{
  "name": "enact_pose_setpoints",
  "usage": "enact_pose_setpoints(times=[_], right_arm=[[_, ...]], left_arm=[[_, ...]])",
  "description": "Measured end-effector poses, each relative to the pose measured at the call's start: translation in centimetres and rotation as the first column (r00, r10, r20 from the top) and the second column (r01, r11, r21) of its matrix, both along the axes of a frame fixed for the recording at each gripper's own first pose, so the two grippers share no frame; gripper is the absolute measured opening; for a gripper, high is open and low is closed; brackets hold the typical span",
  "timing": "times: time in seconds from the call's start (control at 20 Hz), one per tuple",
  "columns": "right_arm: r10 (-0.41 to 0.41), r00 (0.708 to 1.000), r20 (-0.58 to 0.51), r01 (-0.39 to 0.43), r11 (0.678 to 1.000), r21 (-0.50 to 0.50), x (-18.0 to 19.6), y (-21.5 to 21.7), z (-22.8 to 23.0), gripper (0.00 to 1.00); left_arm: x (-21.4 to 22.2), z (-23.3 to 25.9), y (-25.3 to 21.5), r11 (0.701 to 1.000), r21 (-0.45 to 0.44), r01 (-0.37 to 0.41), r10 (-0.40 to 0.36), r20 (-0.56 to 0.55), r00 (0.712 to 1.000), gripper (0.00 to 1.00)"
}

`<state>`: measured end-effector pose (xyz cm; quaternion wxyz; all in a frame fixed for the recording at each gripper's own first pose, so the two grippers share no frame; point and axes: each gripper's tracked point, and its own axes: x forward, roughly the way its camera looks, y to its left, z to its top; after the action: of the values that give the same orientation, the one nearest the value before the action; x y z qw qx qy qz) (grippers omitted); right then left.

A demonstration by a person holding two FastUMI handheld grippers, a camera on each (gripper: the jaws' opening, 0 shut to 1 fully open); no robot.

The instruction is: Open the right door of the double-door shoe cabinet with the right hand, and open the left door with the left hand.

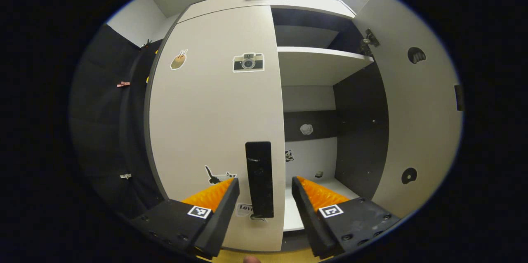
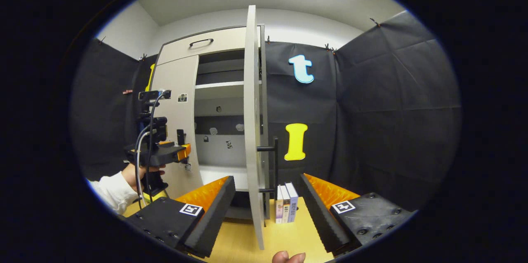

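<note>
The shoe cabinet's left door is closed and carries several stickers. Its black vertical handle stands between the spread fingers of my left gripper, which is open and not pressing on it. The right door is swung wide, baring the shelves. In the right gripper view that right door shows edge-on, very close. Its black bar handle lies between the fingers of my open right gripper. Farther left, a hand holds the left gripper at the left door.
Three books stand upright on the yellow surface just right of the open door. Black cloth walls close in the booth on both sides. A drawer with a dark handle tops the cabinet.
</note>
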<state>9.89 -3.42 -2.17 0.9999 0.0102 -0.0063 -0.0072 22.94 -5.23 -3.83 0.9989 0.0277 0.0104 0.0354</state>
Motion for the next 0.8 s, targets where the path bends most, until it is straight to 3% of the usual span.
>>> enact_pose_setpoints(times=[0.2, 0.35, 0.55, 0.8], right_arm=[[0.049, 0.997, -0.054, -0.046, 0.997, 0.065, -0.3, 1.3, -1.1, 0.98], [-0.029, 0.999, -0.042, 0.031, 0.998, 0.059, -0.5, -1.0, -0.7, 0.98], [-0.071, 0.997, -0.035, 0.072, 0.996, 0.048, -1.0, -2.3, -0.6, 0.98], [-0.083, 0.995, -0.055, 0.088, 0.993, 0.075, -1.9, -2.4, -0.9, 0.98]], left_arm=[[2.0, -0.4, 0.4, 1.000, -0.013, -0.012, 0.012, -0.017, 1.000, 0.58], [2.9, -0.5, 1.0, 0.999, -0.001, -0.037, 0.037, -0.016, 0.999, 0.39], [2.8, -0.7, 0.9, 0.998, -0.038, -0.040, 0.040, -0.005, 0.999, 0.36], [2.8, -2.0, 0.9, 1.000, -0.028, -0.014, 0.011, -0.092, 0.996, 0.34]])
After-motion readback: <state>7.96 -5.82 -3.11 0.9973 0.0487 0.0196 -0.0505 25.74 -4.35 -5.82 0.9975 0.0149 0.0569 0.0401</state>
